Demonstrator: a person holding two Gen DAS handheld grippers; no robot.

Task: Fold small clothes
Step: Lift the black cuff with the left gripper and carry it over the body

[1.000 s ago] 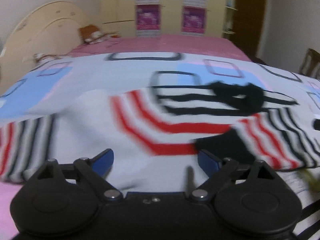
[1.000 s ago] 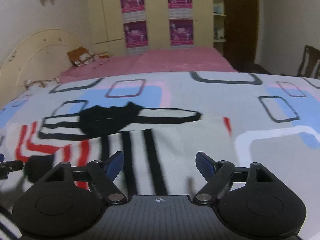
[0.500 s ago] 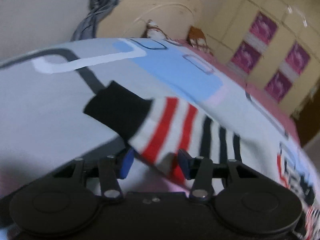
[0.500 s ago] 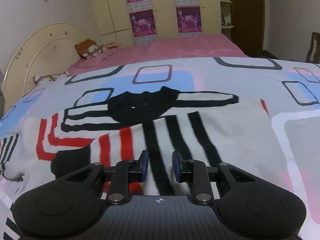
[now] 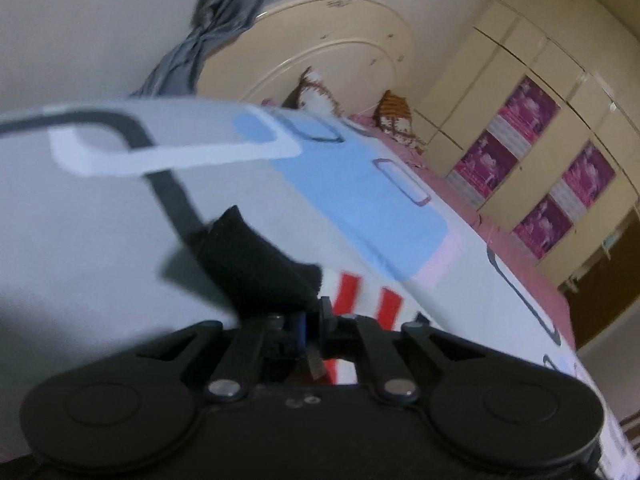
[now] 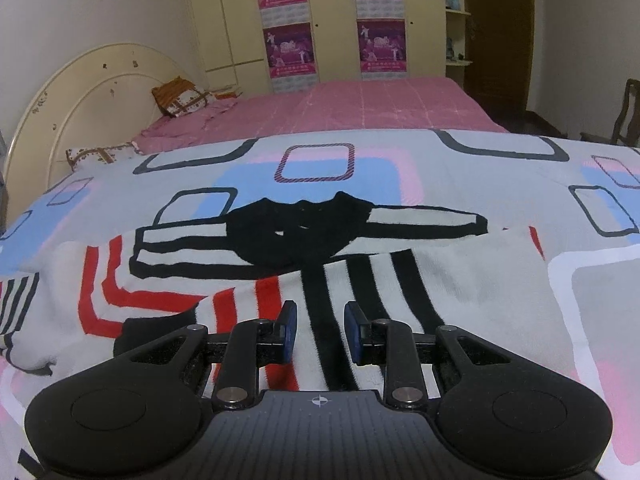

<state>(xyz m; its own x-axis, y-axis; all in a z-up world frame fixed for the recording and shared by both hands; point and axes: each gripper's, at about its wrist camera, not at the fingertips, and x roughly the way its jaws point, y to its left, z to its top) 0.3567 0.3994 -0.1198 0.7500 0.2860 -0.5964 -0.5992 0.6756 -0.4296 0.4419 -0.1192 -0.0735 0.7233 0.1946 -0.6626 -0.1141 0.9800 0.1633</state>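
Note:
A small white sweater [image 6: 360, 280] with red and black stripes and a black collar [image 6: 296, 232] lies spread on the patterned bedspread [image 6: 320, 168]. My left gripper [image 5: 312, 320] is shut on the sweater's sleeve by its black cuff [image 5: 256, 264], with red stripes [image 5: 368, 300] showing just past the fingers. My right gripper [image 6: 320, 332] is low over the sweater's body above a black stripe. Its jaws stand narrowly apart with cloth between them. I cannot tell whether they pinch the cloth.
The cream headboard [image 6: 80, 92] and pillows [image 6: 180, 96] stand at the far left. A pink sheet [image 6: 380, 108] covers the bed's far part. Wardrobes with purple posters [image 6: 288, 48] line the back wall. A wooden chair [image 6: 628, 108] stands at the right.
My left gripper swung to the sleeve end and closed on it by the black cuff. My right gripper narrowed from wide open and stays over the sweater's body.

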